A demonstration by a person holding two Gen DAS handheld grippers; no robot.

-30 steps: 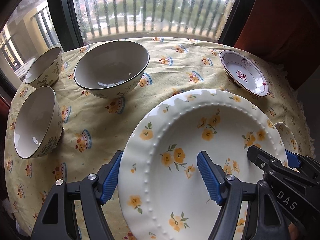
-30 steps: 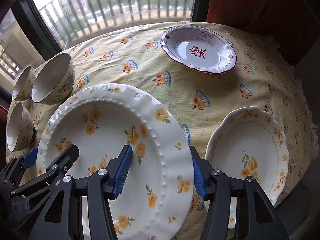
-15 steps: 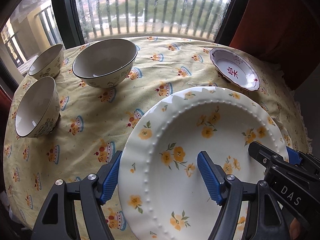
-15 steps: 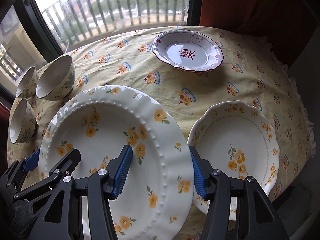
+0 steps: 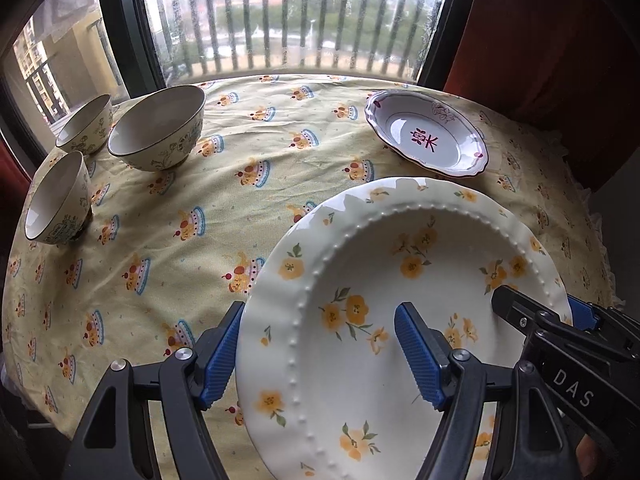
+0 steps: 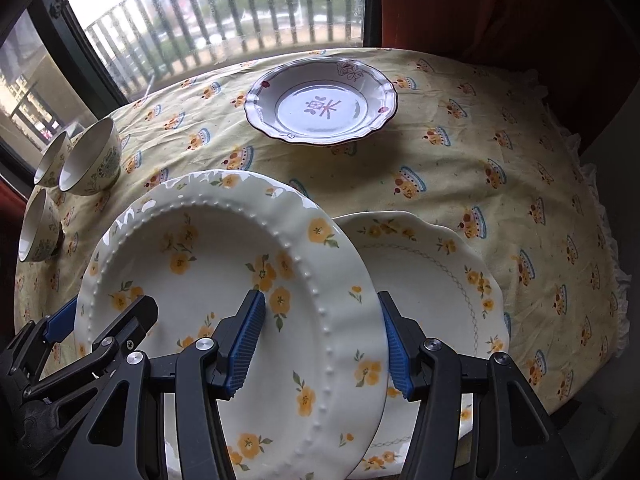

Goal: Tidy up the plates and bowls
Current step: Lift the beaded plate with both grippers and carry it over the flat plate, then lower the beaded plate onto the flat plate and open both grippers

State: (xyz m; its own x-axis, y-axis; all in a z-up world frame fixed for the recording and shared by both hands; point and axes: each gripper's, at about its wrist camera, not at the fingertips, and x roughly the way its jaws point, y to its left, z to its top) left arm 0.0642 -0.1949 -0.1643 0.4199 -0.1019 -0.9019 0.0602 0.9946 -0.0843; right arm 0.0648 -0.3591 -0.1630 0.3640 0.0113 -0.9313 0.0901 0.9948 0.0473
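Note:
A large white plate with yellow flowers (image 5: 400, 300) is held above the table by both grippers. My left gripper (image 5: 320, 354) is shut on its left rim. My right gripper (image 6: 320, 346) is shut on its right rim; it also shows in the left wrist view (image 5: 560, 320). The held plate (image 6: 224, 280) overlaps a smaller yellow-flowered plate (image 6: 440, 280) lying on the table under its right side. A white plate with red markings (image 6: 320, 104) (image 5: 428, 136) lies farther back. Three bowls stand at the far left: a large one (image 5: 156, 128) and two small ones (image 5: 60, 200) (image 5: 86, 124).
The round table has a yellow patterned cloth (image 5: 240, 208). A window with a balcony railing (image 5: 300, 28) is behind it. A dark red curtain (image 6: 500, 12) hangs at the back right. The table edge with a frill (image 6: 600, 240) drops off at the right.
The held plate has risen and moved right, now overlapping the smaller flowered plate. The bowls and the red-marked plate look farther away.

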